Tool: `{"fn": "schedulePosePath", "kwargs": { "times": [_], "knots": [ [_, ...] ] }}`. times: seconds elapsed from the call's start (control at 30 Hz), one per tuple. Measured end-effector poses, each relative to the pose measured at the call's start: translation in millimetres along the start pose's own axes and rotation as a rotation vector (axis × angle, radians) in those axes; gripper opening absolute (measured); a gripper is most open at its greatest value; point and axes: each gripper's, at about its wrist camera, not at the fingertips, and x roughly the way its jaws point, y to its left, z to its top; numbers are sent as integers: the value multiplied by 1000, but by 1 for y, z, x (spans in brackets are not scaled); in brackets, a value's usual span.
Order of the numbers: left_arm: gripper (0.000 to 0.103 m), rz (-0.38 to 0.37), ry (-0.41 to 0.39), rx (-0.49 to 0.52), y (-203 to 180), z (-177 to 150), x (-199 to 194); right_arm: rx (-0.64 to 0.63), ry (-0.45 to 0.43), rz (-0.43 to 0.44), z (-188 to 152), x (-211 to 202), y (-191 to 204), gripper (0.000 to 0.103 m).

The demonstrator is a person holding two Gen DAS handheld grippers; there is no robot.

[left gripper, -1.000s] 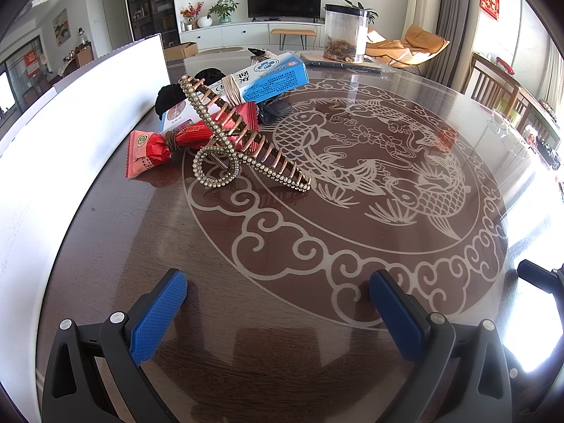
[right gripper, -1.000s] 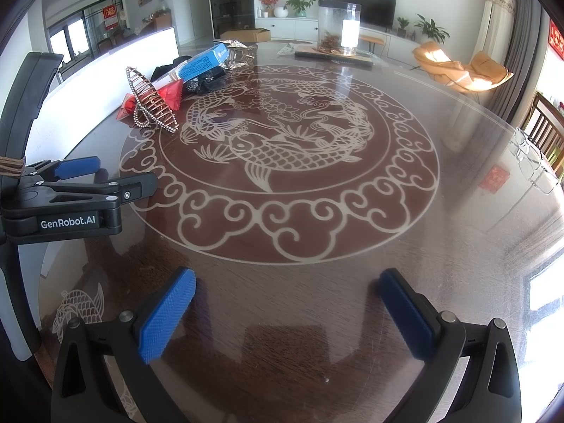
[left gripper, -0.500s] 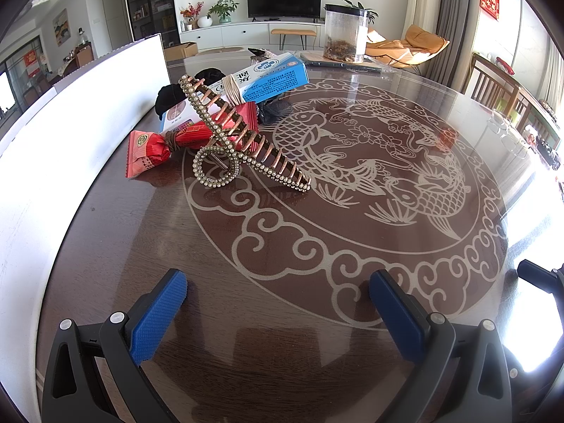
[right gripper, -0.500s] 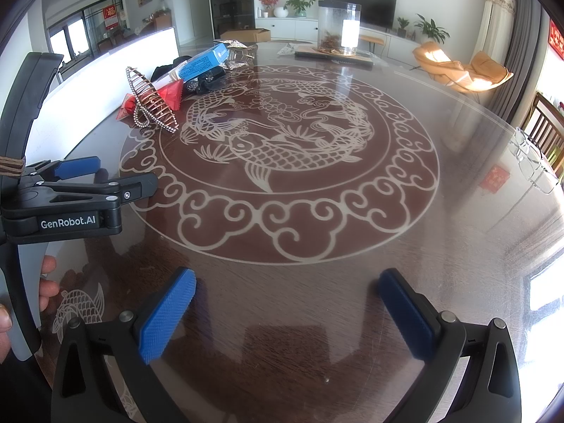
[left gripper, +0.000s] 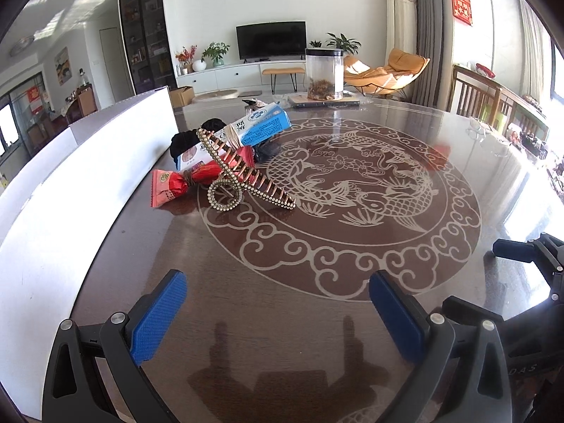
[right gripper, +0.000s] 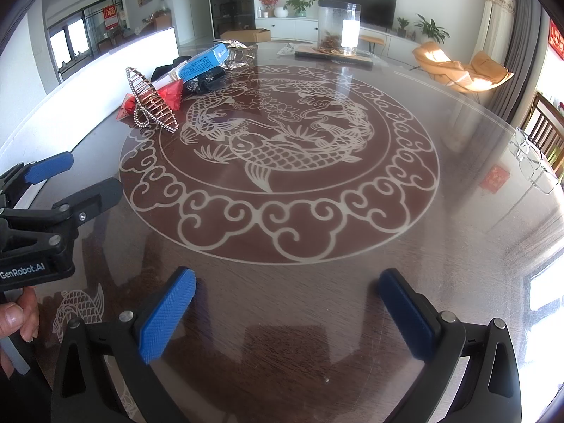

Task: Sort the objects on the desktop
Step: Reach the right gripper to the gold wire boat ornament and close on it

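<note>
Both grippers' ribbed blue jaws gape above the glossy table [right gripper: 317,303].

The left gripper [left gripper: 278,312] is hovering over the round table [left gripper: 317,317], its blue pads spread wide with nothing between them. Farther off, a beaded hair claw [left gripper: 239,179] is leaning on a red snack packet [left gripper: 176,185], a blue-and-white carton [left gripper: 261,127] lying behind.
</note>
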Motion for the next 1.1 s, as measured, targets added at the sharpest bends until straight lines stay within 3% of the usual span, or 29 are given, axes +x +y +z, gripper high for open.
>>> {"fn": "schedulePosePath", "kwargs": {
  "times": [0.17,0.3,0.67,0.77,0.87,0.93,1.1],
  "knots": [
    [103,-58,-51,-53,8,2,-18,0,0,0,0,0,0,103],
    [103,-49,-63,-130,26,2,-26,0,0,0,0,0,0,103],
    [103,-72,-1,-297,61,-13,-24,1,1,2,0,0,0,103],
    [103,-65,10,-312,64,-15,-23,25,-22,70,4,-2,-7,103],
    [103,-59,4,-315,65,-17,-24,19,-42,110,31,2,-8,103],
    [103,-48,1,-309,65,-16,-25,-20,-52,186,60,7,4,103],
    [103,-20,0,-312,67,-18,-29,-277,-59,315,122,35,73,103]
  ]
}}
